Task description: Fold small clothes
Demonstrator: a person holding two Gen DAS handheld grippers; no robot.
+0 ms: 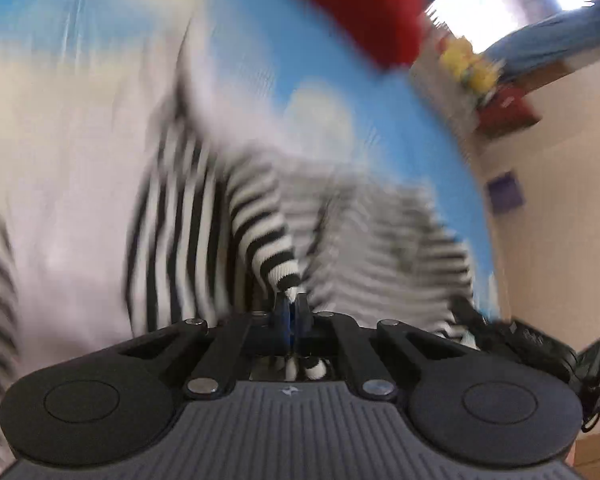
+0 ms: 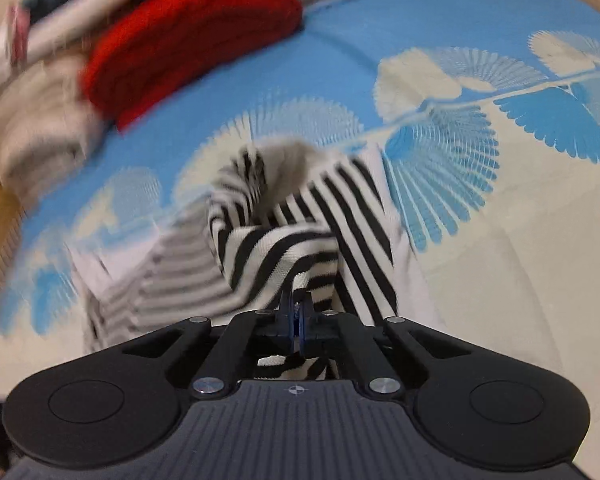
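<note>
A small black-and-white striped garment (image 1: 256, 224) lies on a blue and cream patterned sheet (image 1: 340, 80). In the left wrist view my left gripper (image 1: 291, 300) is shut on a narrow striped end of it, a sleeve or cuff, which rises from the pinched jaws. The picture is blurred. In the right wrist view my right gripper (image 2: 297, 305) is shut on a bunched fold of the same striped garment (image 2: 284, 248), pulled up from the sheet (image 2: 500, 240). White fabric of the garment spreads beside the stripes in both views.
A folded red knit piece (image 2: 196, 32) rests at the far side of the sheet, also seen as a red knit piece (image 1: 360, 8) in the left view. A heap of pale clothes (image 2: 32, 120) sits left of it. Shelves and boxes (image 1: 504, 108) stand beyond the bed.
</note>
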